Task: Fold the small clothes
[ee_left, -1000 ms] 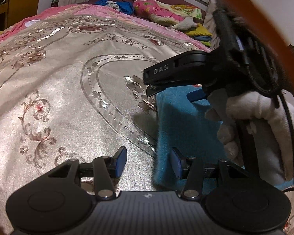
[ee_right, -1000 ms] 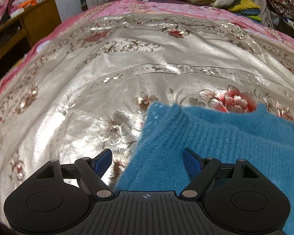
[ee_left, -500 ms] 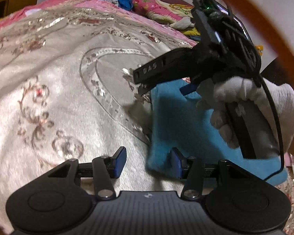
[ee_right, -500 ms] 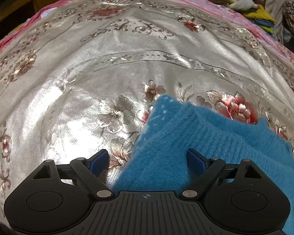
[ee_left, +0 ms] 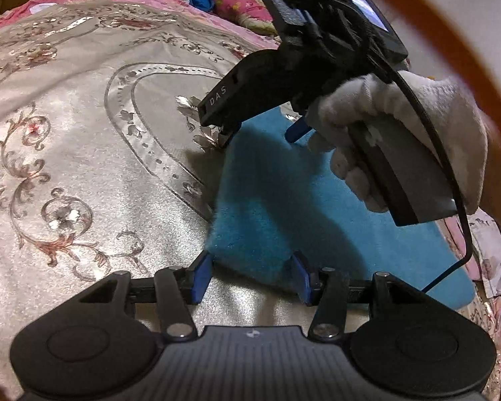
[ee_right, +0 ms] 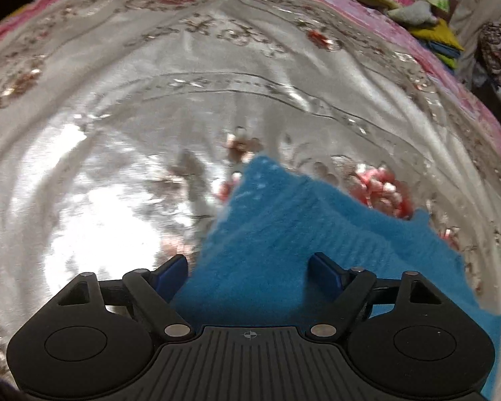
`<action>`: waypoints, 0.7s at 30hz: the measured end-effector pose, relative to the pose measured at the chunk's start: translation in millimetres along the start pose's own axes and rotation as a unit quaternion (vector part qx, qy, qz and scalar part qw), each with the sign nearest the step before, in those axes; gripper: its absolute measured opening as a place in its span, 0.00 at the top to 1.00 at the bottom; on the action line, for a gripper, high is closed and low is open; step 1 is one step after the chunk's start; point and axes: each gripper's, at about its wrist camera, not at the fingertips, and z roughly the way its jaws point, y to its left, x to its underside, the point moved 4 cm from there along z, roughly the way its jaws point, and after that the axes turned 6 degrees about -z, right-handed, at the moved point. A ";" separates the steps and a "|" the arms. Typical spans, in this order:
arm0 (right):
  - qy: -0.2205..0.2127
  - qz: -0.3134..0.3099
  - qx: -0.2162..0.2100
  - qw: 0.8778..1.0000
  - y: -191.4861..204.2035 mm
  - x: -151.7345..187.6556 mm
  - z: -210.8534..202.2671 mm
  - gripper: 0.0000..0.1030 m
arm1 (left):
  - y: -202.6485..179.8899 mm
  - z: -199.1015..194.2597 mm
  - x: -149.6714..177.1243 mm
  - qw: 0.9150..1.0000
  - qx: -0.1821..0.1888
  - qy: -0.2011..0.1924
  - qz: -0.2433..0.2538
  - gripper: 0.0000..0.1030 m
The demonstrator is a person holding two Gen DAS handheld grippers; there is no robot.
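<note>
Blue fuzzy knit, a small garment (ee_left: 317, 207), lies flat on the silvery embroidered bedspread (ee_left: 83, 167); it fills the lower right of the left wrist view and the lower centre to right of the right wrist view. The step in hand, judging by the layout, is the approach to a grasp along one edge ahead of a fold. The left gripper (ee_left: 250, 275) has its jaws apart, with the near corner of the garment just between the blue pads (ee_left: 198, 277) and no pinch visible. The right gripper (ee_right: 250, 270) is carried by a white-gloved hand (ee_left: 400, 140) in the upper right of the left wrist view; its jaws are closing, the knit edge lies between them (the left pad sits just outside the cloth edge, over bedspread), and the pads do not press on it. The next move likely calls for both jaws to settle onto the cloth, close on one layer each, and lift together so the edge stays straight
</note>
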 end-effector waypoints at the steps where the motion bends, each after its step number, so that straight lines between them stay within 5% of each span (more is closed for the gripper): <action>1: 0.004 0.005 0.001 1.000 -0.7 -0.7 3.0 0.20 | 1.1 0.5 -0.6 1.000 0.003 0.001 -0.003 0.47; 21: 0.002 -0.062 0.021 0.998 15.2 3.4 6.5 0.32 | -5.0 5.1 1.6 1.000 0.008 0.002 0.009 0.32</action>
